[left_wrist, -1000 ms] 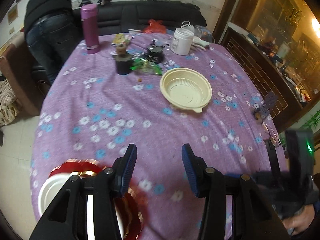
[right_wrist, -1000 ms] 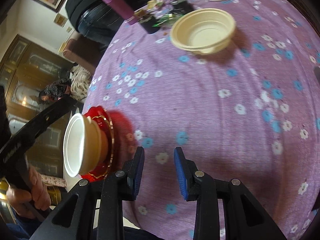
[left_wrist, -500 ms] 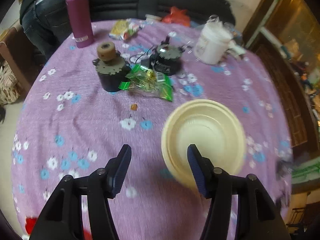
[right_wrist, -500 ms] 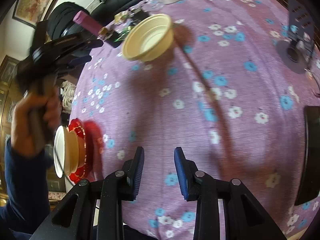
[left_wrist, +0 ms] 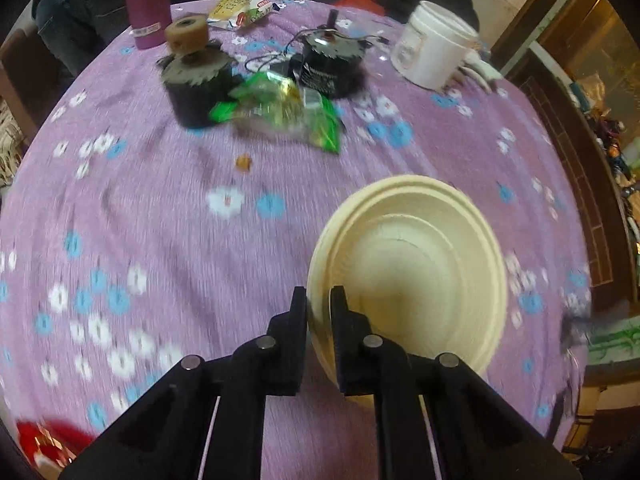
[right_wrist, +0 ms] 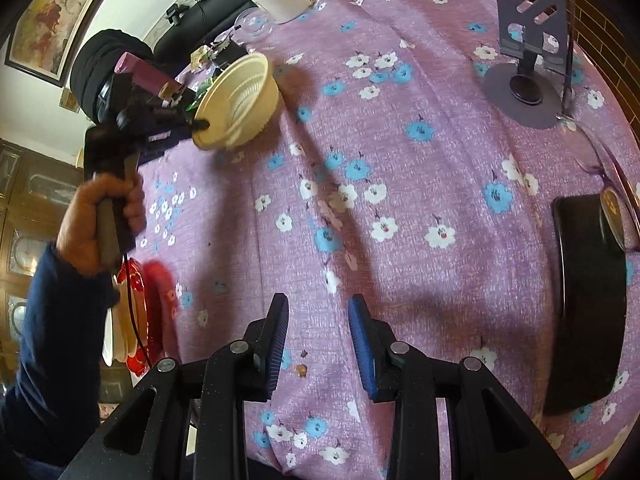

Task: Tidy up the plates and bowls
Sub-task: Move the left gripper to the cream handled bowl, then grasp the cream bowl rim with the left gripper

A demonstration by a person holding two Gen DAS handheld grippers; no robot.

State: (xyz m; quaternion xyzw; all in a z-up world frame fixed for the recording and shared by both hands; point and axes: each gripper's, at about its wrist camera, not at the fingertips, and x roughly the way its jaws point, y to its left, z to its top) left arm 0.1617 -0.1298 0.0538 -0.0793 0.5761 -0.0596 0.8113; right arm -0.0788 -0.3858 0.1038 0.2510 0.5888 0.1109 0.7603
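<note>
My left gripper (left_wrist: 318, 312) is shut on the near rim of a cream plastic bowl (left_wrist: 408, 264). In the right wrist view the same bowl (right_wrist: 240, 104) hangs tilted from the left gripper (right_wrist: 198, 124), lifted off the purple flowered tablecloth (right_wrist: 400, 152). A red plate (right_wrist: 140, 316) carrying a white bowl (right_wrist: 116, 332) sits at the table's near left edge; its red rim also shows in the left wrist view (left_wrist: 44, 436). My right gripper (right_wrist: 318, 340) is open and empty, low over the cloth near the front edge.
At the far side stand a white tub (left_wrist: 436, 56), a magenta flask (left_wrist: 146, 0), two dark round gadgets (left_wrist: 196, 88) and green snack wrappers (left_wrist: 280, 112). A purple phone stand (right_wrist: 524, 52) and a black phone (right_wrist: 588, 300) lie on the right.
My left gripper moved forward across the table, closed on the cream bowl's rim and lifted it into a tilt. My right gripper stayed open and swung right.
</note>
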